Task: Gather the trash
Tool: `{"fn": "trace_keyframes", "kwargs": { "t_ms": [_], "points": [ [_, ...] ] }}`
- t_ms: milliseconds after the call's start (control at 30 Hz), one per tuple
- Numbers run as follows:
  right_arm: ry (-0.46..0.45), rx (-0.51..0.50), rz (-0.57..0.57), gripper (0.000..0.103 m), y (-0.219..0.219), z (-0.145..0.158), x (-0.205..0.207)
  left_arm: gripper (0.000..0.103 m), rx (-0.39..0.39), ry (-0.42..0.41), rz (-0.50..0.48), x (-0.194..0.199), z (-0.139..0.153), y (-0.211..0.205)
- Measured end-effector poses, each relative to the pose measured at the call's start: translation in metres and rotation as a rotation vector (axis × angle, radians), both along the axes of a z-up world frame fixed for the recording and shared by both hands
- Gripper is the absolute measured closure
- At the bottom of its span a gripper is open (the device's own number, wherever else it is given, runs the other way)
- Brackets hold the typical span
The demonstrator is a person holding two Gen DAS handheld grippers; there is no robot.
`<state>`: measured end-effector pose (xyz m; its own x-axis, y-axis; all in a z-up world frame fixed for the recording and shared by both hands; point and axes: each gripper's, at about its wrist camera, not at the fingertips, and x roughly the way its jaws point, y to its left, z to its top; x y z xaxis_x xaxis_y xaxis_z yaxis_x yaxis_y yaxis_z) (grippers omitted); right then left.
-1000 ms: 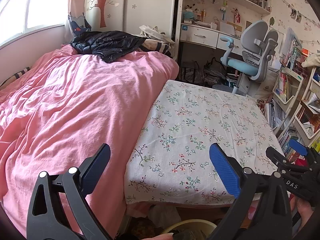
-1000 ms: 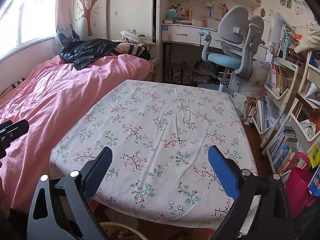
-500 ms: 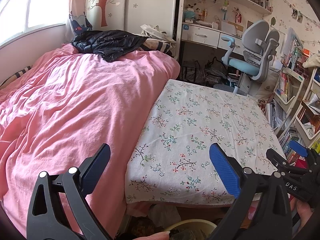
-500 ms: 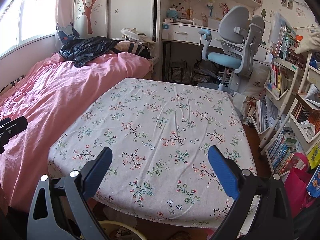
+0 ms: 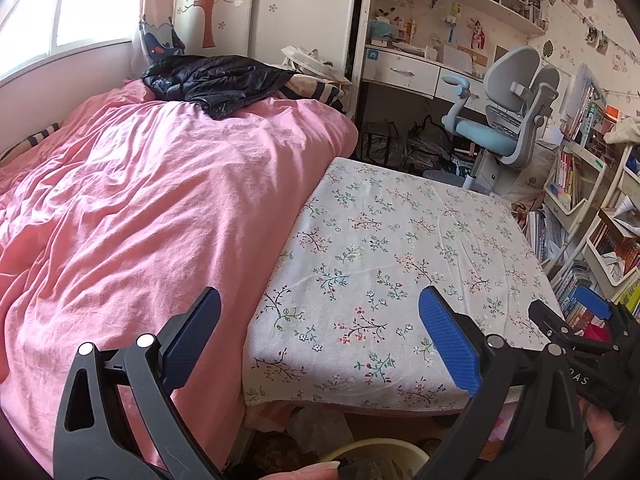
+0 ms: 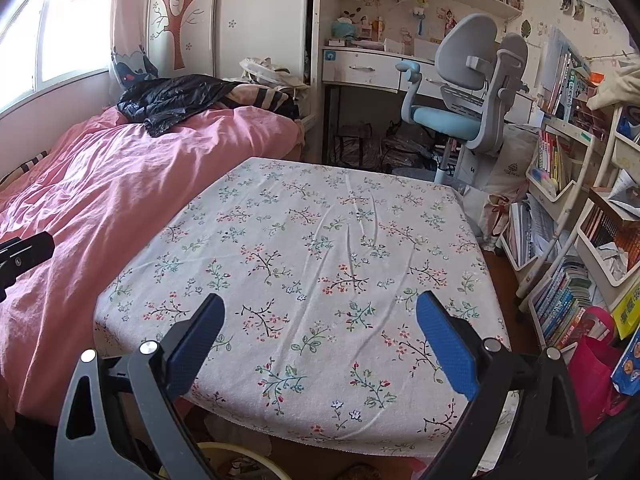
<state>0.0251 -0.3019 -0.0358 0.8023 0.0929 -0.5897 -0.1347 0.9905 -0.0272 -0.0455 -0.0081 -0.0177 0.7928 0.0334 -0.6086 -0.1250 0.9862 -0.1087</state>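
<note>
A pale yellow bin (image 5: pixel 372 454) sits on the floor below the near edge of the floral-clothed table (image 5: pixel 400 264), which shows no trash; collection seems finished. Left gripper (image 5: pixel 320 336) and right gripper (image 6: pixel 318 332) hover spread apart, empty.

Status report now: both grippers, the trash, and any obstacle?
Left gripper open, empty. Right gripper open, empty. No trash visible on the floral tablecloth; yellow bin below the table edge. Nothing in the way.
</note>
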Motion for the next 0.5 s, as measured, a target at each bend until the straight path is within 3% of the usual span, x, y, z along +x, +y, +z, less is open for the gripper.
{"fn": "trace_keyframes", "kwargs": {
  "t_ms": [500],
  "points": [
    [-0.041, -0.035, 0.001, 0.008, 0.0038, 0.0051, -0.0034, 0.007, -0.001, 0.046, -0.030, 0.0064, -0.0083, -0.0101]
  ]
}}
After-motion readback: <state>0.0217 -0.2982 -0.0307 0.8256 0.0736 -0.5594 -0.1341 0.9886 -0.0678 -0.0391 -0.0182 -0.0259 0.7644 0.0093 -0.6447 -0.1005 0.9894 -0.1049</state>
